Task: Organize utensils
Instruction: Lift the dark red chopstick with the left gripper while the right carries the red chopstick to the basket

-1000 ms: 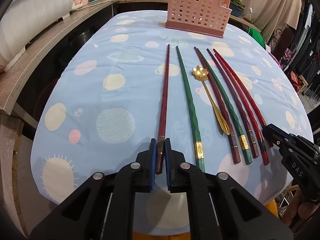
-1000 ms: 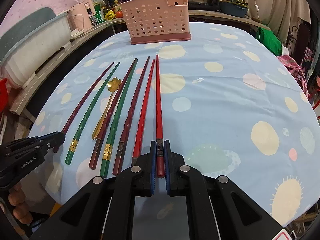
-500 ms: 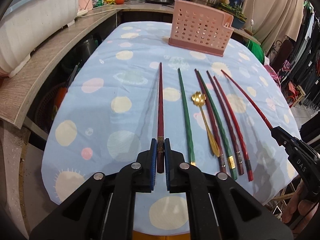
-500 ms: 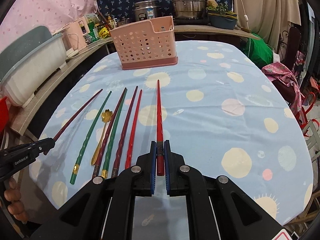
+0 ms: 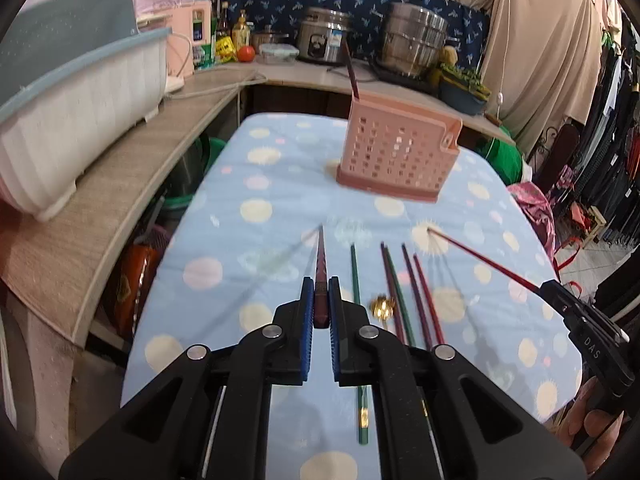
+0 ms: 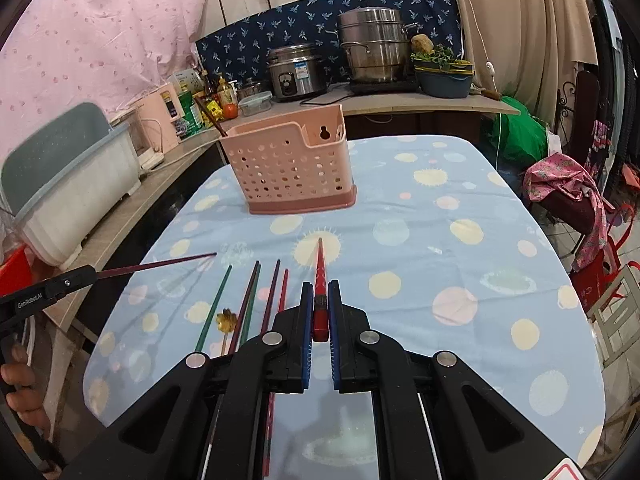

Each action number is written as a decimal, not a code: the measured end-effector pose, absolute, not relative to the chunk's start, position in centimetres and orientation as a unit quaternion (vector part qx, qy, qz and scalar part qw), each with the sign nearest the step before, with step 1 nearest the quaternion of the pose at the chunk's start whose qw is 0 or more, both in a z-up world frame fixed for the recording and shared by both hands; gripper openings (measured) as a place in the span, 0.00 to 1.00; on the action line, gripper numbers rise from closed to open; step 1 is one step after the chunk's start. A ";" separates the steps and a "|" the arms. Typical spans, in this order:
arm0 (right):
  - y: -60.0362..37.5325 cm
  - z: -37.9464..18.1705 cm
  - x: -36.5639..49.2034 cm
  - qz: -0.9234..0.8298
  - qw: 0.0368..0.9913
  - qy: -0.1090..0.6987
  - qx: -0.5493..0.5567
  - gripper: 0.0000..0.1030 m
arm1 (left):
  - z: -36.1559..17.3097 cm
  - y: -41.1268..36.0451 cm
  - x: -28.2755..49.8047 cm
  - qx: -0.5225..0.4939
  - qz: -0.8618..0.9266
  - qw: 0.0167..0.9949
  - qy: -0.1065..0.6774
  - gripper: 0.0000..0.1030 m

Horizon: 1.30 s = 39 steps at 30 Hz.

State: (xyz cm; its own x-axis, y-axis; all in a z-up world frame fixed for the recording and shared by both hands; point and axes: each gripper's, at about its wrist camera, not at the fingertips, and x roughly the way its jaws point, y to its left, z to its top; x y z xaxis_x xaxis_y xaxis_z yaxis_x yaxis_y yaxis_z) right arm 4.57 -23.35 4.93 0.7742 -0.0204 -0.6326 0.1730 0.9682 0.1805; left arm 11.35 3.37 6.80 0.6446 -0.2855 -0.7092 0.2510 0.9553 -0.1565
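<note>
The left claw [image 5: 319, 308] pinches a maroon chopstick [image 5: 320, 258] by its butt, tip aimed ahead toward the pink basket [image 5: 396, 154]; the right claw [image 6: 320, 308] likewise pinches a red chopstick [image 6: 320, 268], lifted off the surface [image 6: 440, 240]. Between them, four chopsticks [image 5: 404, 292] (green, maroon, red) lie lengthwise beside a gold spoon [image 5: 382, 306], open cloth stretching ahead to the basket.

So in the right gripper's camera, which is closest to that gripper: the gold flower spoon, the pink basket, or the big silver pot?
From the right gripper:
1. Gold flower spoon, lying just to its left on the tablecloth.
2. Pink basket, standing farther up the table, a bit left.
3. Big silver pot, on the back counter, beyond the table.
</note>
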 end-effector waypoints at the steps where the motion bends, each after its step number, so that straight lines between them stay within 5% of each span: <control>1: -23.5 5.5 4.9 -0.051 0.937 0.327 0.115 0.06 | 7.5 3.3 11.7 -0.023 -0.148 0.909 0.388 0.07; 24: -27.2 14.9 12.9 -0.021 0.959 0.249 0.134 0.06 | 17.5 0.5 20.1 -0.029 -0.160 0.938 0.307 0.07; 39: -28.1 24.0 19.8 -0.018 0.982 0.142 0.126 0.06 | 27.7 -3.4 24.9 -0.039 -0.161 0.968 0.188 0.07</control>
